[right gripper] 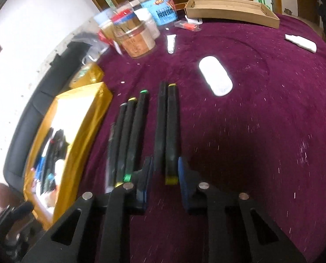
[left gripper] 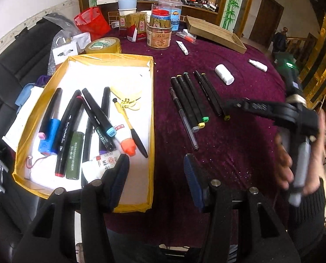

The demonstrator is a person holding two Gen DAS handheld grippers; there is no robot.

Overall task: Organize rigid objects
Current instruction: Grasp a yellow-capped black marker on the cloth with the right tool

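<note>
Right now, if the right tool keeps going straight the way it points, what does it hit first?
Most likely the pair of black markers lying side by side on the purple tablecloth. Their near ends sit between the right tool fingers, no contact visible. The image is blurred, so depth is uncertain.

Black gripper frames (right gripper: 164, 182), blue-padded fingers (left gripper: 192, 175), silver screws, dark ribbed sleeve (left gripper: 307, 214).

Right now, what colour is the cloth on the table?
The cloth is dark purple-red, plainest in the right wrist view.
</note>
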